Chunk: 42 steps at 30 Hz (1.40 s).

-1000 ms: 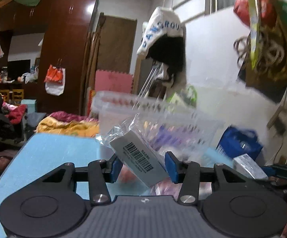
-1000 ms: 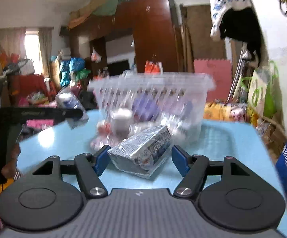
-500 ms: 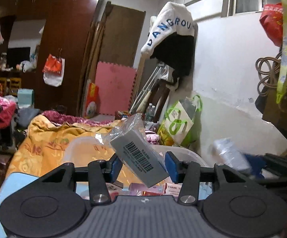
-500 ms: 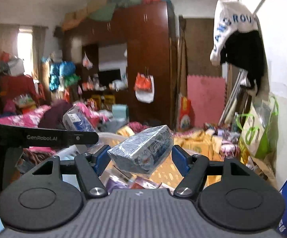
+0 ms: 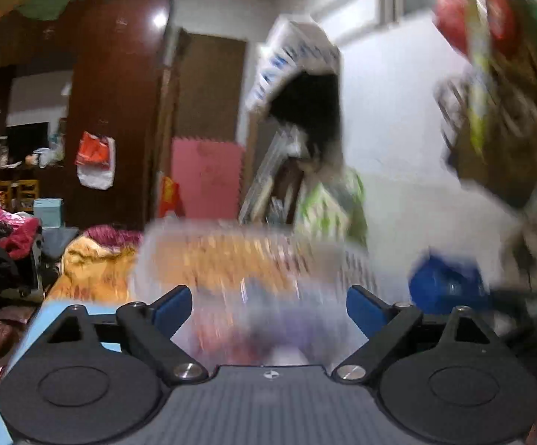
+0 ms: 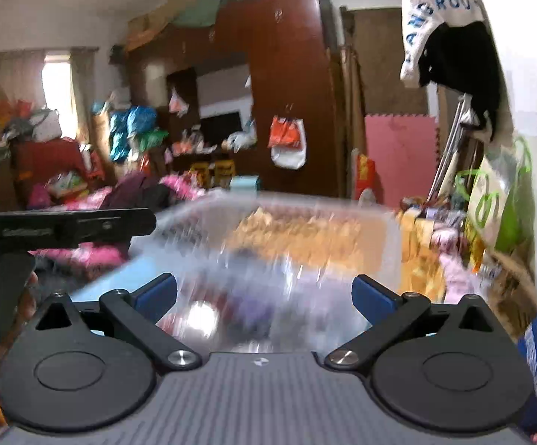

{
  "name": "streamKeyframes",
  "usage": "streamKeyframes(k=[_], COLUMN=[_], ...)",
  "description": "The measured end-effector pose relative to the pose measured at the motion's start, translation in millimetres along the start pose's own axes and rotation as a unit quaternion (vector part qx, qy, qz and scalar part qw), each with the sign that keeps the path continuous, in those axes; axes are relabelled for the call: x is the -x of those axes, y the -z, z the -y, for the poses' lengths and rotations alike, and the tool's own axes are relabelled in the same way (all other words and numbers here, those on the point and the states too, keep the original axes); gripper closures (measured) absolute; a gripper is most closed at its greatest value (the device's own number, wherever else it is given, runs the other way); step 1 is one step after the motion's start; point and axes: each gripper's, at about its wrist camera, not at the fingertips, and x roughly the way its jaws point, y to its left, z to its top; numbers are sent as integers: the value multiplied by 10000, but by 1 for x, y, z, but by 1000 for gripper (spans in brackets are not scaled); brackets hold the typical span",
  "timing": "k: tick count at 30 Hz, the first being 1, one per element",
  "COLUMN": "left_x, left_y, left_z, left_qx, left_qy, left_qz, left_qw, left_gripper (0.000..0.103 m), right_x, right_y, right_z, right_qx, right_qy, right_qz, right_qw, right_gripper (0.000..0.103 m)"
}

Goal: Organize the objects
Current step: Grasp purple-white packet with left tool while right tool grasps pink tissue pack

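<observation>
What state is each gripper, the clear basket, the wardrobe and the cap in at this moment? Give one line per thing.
left gripper: open, holding nothing.
right gripper: open, holding nothing.
clear basket: upright on the blue table, blurred items inside.
wardrobe: doors shut.
white cap: hanging by the wall.

Clear basket [image 5: 253, 259] on light-blue table [image 5: 61, 315]; blue-padded black grippers.

My right gripper [image 6: 264, 296]: blue-padded fingers spread wide, nothing between them.
Clear plastic slotted basket [image 6: 287, 244]: blurred, just ahead of my fingers, on the light blue table [image 6: 120, 278].
Contents: too blurred to tell.
</observation>
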Motion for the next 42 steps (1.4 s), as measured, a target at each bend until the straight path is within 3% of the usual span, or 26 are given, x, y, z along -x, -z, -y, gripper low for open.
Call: streamKeyframes(k=[4,8,12,18,25,32,35,39,42], left_x=[-11,-41,-55,-42,-22,-35,-37,-36,-36], left_y=[48,59,66,69,71,69,69,72,74], left_z=[14,14,12,-15,-33,-26,-26,-29,-32], left_qx=[-76,43,-13,378,386,295,321,432,488], left_qy=[62,-39,-92,-389,-652,-540,-556,-455,-360], left_qz=[-443,-997,-1363,-1375,-1185,-1316,-1331,-1349,-1335], left_qw=[9990,9950,9906,9890,9901,9894,9890,9889,9892], left_gripper=[10,12,12,12,13,13,13,13,18], right_x=[-8,-16,-12,-28,-63,-85,-84,-73,-65], right_y=[35,41,44,49,49,44,45,47,47], right_z=[4,27,30,3,-32,-37,-35,-32,-33], right_qx=[-152,-699,-841,-450,191,393,352,311,357], right_qy=[95,134,189,-5,-27,156,165,221,326], right_qz=[-303,-420,-399,-687,-1239,-1518,-1516,-1382,-1202], right_qw=[9994,9966,9955,9966,9921,9875,9877,9897,9916], right_gripper=[0,0,0,0,0,0,0,16,17])
